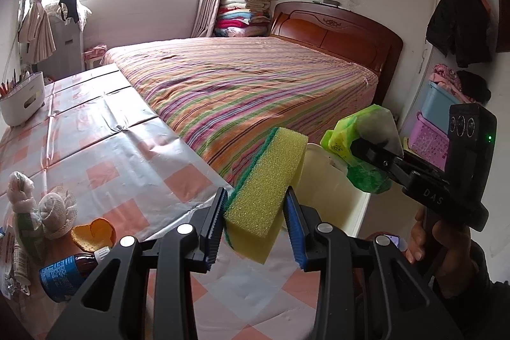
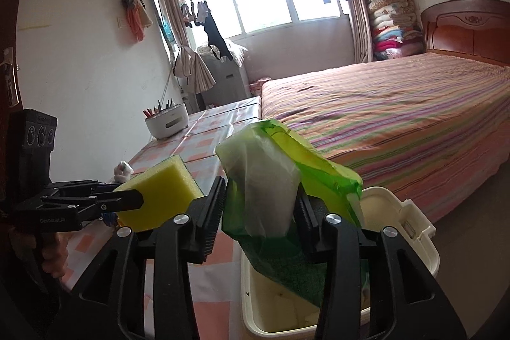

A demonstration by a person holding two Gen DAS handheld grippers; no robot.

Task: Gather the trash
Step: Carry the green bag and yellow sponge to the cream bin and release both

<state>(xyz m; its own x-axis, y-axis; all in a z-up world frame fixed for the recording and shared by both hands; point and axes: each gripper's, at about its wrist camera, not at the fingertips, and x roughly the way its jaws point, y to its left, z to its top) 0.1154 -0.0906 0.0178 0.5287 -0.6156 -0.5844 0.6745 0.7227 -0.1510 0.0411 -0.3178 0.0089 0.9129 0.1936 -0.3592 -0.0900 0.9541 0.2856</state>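
2 fingers of the left gripper clamp a yellow sponge with a green scouring layer, low in the centre of the left wrist view; the sponge tilts up toward the right. In the right wrist view, the right gripper pinches a crumpled green plastic wrapper between its fingers, at lower centre of the frame, and the wrapper hangs over the open cream trash bin at lower right. The same bin shows just right of the sponge in the left wrist view, beside the table edge.

Outward, the table with its pink and silver checked cloth fills the left half of that view. At lower left lie an orange peel, a small brown bottle with a blue label, and crumpled white wrappings. A white holder with pencils stands at far left. Beyond, a bed with a striped sheet runs toward the upper right, with a wooden headboard.
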